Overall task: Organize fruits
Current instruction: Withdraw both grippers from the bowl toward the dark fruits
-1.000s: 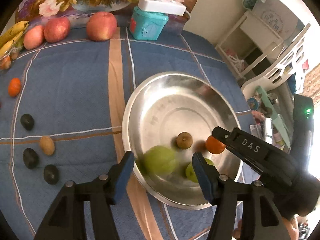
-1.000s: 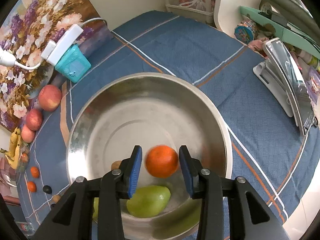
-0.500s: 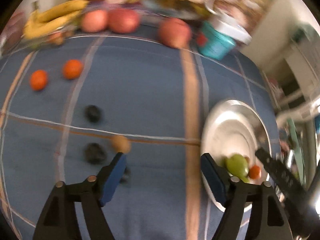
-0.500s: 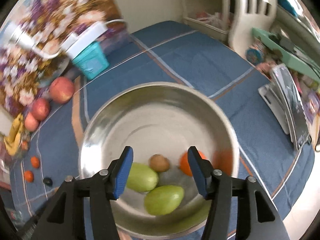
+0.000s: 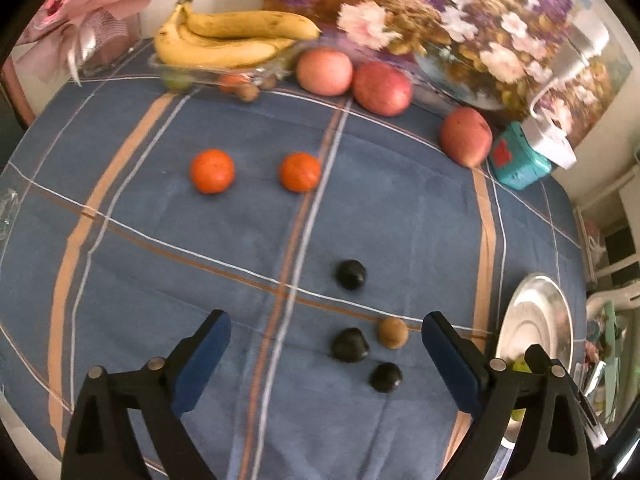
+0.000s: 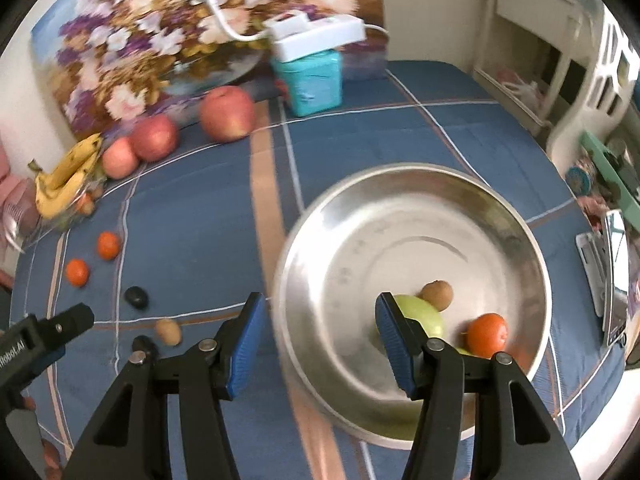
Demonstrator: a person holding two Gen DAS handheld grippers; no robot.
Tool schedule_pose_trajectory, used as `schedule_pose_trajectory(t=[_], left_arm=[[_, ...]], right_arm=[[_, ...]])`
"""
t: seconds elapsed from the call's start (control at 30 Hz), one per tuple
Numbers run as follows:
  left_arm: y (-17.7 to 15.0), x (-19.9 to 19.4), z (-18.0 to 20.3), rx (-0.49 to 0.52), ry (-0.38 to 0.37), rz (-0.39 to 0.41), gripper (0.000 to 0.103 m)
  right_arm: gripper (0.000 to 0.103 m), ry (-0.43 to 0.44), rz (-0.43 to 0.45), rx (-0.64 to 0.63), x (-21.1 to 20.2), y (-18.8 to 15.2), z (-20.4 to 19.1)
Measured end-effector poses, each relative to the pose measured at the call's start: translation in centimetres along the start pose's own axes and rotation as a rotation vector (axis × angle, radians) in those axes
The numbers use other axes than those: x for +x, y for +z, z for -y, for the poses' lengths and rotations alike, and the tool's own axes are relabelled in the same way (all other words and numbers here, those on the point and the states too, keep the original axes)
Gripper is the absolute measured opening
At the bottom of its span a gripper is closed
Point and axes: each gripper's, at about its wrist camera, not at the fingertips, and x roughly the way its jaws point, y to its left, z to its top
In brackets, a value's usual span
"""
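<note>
— Blue woven cloth [image 5: 400,208] with tan and white stripes covers the table, soft and slightly napped; a flower painting [image 5: 460,20] leans at the back. What lies on it?

— Smooth round fruit: two oranges [image 5: 212,171] side by side, three rosy apples [image 5: 382,88] along the painting, curved yellow bananas [image 5: 228,40] on a clear tray. Nearer the left gripper [image 5: 324,364] sit three glossy dark fruits [image 5: 351,275] and a fuzzy brown kiwi [image 5: 394,332], the kiwi just beside one of the dark ones.

— And the tongs?

— Both spread wide, holding nothing. The right gripper [image 6: 320,340] straddles the near rim of the steel bowl [image 6: 400,208].

— What has changed?

— A second ago the right jaws framed an orange above the bowl; that orange in the bowl [image 6: 487,335] now rests on its floor. The left gripper, which then faced the bowl, has swung over to the loose fruit, so the bowl sits at the right edge of its view (blurred there).

— What's in the bowl?

— A shiny, shallow round dish holding a pale green fruit [image 6: 420,314] partly behind the right finger, a second kiwi [image 6: 437,295] touching it, and the orange just beside.
</note>
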Motion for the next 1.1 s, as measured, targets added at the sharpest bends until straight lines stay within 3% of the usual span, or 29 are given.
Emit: schedule_pose_trajectory(t=[0.3,0.37,0.4,0.43,0.53,0.87,1.0,1.1], left_arm=[[0.4,-0.2,-0.3,0.010,0.012,0.020,0.103],[0.3,0.0,-0.2,0.015,0.031,0.026,0.103],[0.3,0.1,-0.3,0.022,0.041,0.024,0.103],[0.3,0.2,-0.2,0.030,0.056,0.022,0.103],[0.2,0.5,0.1,0.055,0.087,0.028,0.103],[1.0,-1.1,1.8,0.132,0.061,0.129,0.103],[1.2,-1.7,1.8,0.116,0.017,0.134,0.103],[1.5,-2.0,1.3,0.086,0.036,0.137,0.103]], right_arm=[[0.058,-0.018,-0.011,-0.055,0.1,0.1,-1.9],[0.075,-0.030,-0.011,-0.060,0.4,0.0,-1.8],[0.090,-0.042,-0.007,-0.065,0.5,-0.1,-1.8],[0.095,-0.058,-0.003,-0.073,0.6,-0.2,-1.8],[0.096,-0.098,-0.015,-0.080,1.2,-0.3,-1.8],[0.097,-0.028,0.042,-0.082,0.5,-0.3,-2.0],[0.097,-0.016,0.035,-0.094,0.5,-0.3,-2.6],[0.097,-0.012,0.025,-0.106,0.7,-0.5,-3.1]])
